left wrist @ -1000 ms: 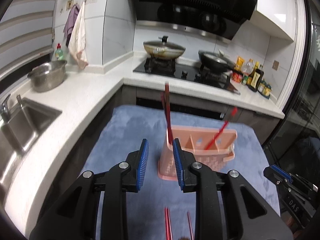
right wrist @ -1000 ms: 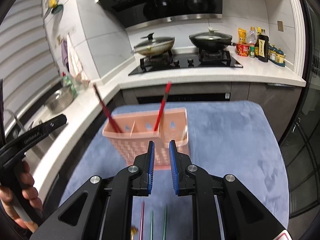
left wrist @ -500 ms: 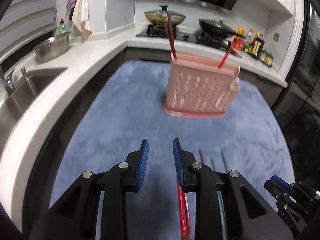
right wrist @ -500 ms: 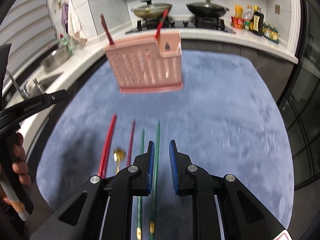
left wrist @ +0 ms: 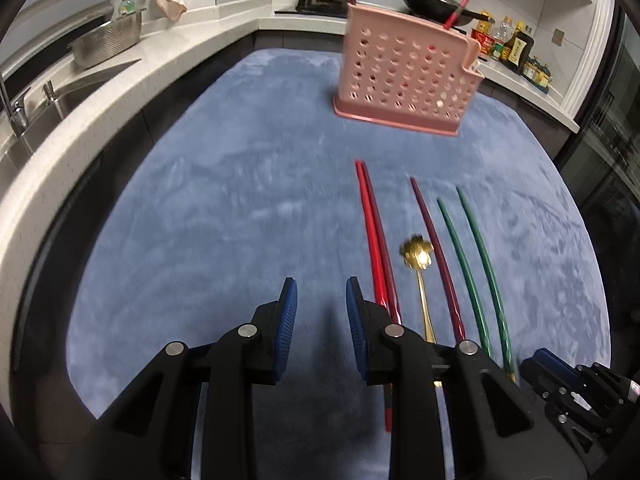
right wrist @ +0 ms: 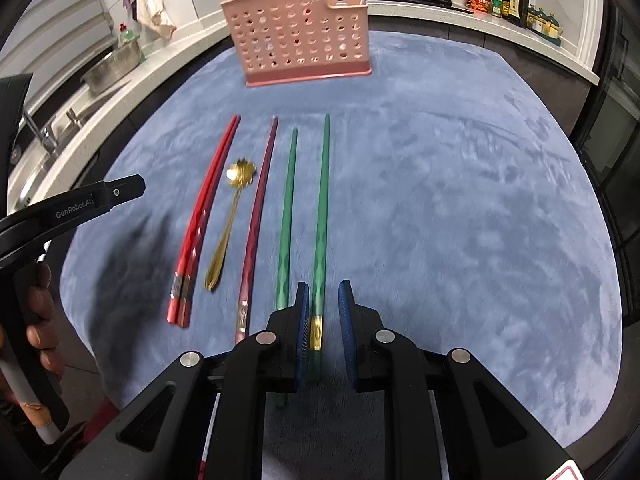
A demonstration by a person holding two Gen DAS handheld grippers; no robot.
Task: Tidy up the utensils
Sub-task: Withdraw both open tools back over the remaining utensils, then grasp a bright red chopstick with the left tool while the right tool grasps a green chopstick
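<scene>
Your right tongs (right wrist: 322,320) hang low over the blue-covered table (right wrist: 460,200), jaws parted by a narrow gap. The outer green chopstick (right wrist: 322,200) runs up toward twelve o'clock from that gap, and its gold-banded end sits between the pads; whether the pads touch it I cannot tell. Its mate, the second green chopstick (right wrist: 288,208), lies just beside it at nine o'clock. Further toward nine o'clock lie a dark red chopstick (right wrist: 260,208), a gold spoon (right wrist: 232,216) with a flower-shaped bowl, and a pair of bright red chopsticks (right wrist: 204,216) touching each other. All of them point toward the pink utensil holder (right wrist: 300,40), which stands upright at twelve o'clock, well apart from the row, with red chopsticks poking out of it.

Your left tongs (left wrist: 320,308) are open over bare cloth with nothing between the jaws. In that view the bright red pair lies just at three o'clock of the right-hand finger (left wrist: 354,320). Your hand (right wrist: 40,320) grips the left tool's handle at the right view's nine o'clock edge.
</scene>
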